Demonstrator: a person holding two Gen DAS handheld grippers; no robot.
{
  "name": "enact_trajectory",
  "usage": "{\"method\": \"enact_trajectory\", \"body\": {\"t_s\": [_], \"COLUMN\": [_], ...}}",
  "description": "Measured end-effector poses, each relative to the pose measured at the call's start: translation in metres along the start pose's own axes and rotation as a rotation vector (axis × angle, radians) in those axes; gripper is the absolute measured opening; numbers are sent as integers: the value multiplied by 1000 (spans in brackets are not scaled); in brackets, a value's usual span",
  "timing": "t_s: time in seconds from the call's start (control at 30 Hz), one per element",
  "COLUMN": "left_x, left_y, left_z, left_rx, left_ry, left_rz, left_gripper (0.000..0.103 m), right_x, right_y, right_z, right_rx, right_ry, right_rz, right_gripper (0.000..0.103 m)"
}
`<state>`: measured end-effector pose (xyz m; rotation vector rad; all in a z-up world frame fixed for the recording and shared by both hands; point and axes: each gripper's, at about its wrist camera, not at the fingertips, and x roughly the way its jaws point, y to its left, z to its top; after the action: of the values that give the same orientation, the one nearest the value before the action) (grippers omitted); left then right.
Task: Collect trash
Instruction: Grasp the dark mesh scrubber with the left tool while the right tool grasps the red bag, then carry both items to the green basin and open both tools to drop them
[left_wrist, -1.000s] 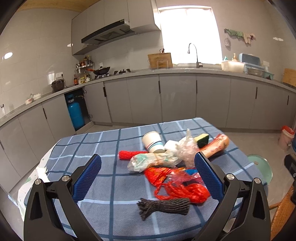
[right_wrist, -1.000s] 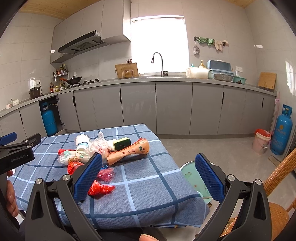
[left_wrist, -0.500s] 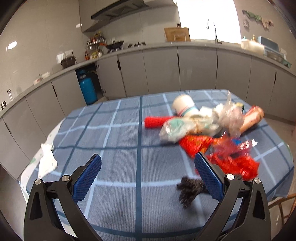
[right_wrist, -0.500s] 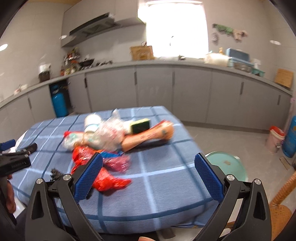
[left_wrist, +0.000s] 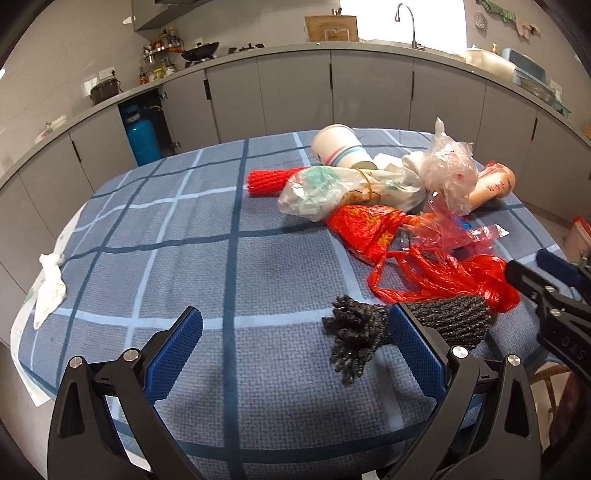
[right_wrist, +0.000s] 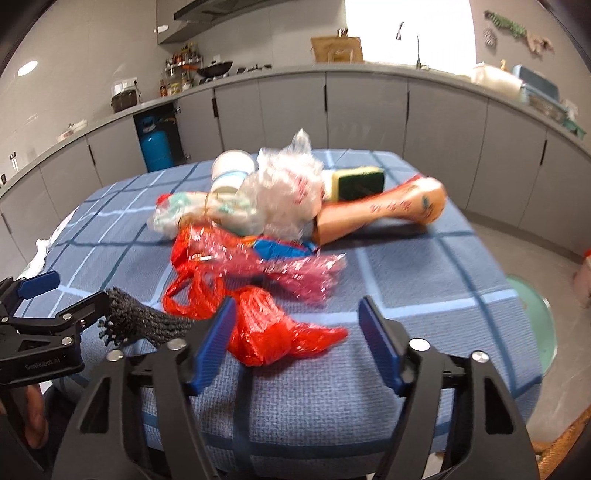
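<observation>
The right gripper (right_wrist: 297, 341), jaws just narrowed but still empty, should settle around the red plastic bag (right_wrist: 269, 332) at lower centre before squeezing. The left gripper (left_wrist: 295, 354) is spread wide, empty, with the black mesh sleeve (left_wrist: 369, 332) just beyond its right pad.

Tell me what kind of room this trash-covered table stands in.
A home kitchen, most likely. A long grey counter over cabinets carries a sink faucet, a wok sits on the stove beside a rack of bottles, and a blue gas cylinder stands in an open cabinet bay.
</observation>
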<state>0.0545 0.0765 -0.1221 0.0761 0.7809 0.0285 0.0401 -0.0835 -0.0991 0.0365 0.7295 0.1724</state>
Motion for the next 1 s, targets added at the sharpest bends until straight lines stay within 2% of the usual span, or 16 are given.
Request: {"method": "enact_trajectory", "body": {"t_s": [0.03, 0.1, 0.17, 0.3, 0.37, 0.4, 0.5, 0.57, 0.7, 1.0], "left_x": [1, 2, 4, 11, 16, 17, 17, 13, 3, -43], "left_y": [-1, -7, -12, -20, -24, -24, -30, -34, -35, -22], "left_z": [0, -1, -1, -1, -1, -1, -1, -2, 0, 36], "left_rx": [3, 17, 30, 54, 61, 60, 77, 91, 112, 112], "left_ry": [2, 2, 9, 25, 46, 55, 59, 50, 23, -149], "left_rz": [-12, -36, -55, -81, -118, -137, -177, -212, -229, -185], "left_gripper": [99, 99, 98, 94, 73, 69, 45, 13, 11, 10], "right_x": [4, 9, 13, 11, 10, 10, 9, 4, -12, -47], "right_y": [0, 2, 3, -1, -4, -4, -5, -5, -5, -30], "right_z": [-1, -3, -5, -6, -7, -7, -8, -8, -5, 8], "right_rx": [-1, -12, -21, -12, -9, -5, -3, -7, -12, 27], "right_ry": [14, 28, 35, 28, 26, 27, 21, 6, -33, -124], "right_rz": [19, 40, 55, 64, 60, 62, 64, 62, 58, 9], "right_gripper": [52, 33, 24, 18, 18, 18, 17, 17, 16, 16]}}
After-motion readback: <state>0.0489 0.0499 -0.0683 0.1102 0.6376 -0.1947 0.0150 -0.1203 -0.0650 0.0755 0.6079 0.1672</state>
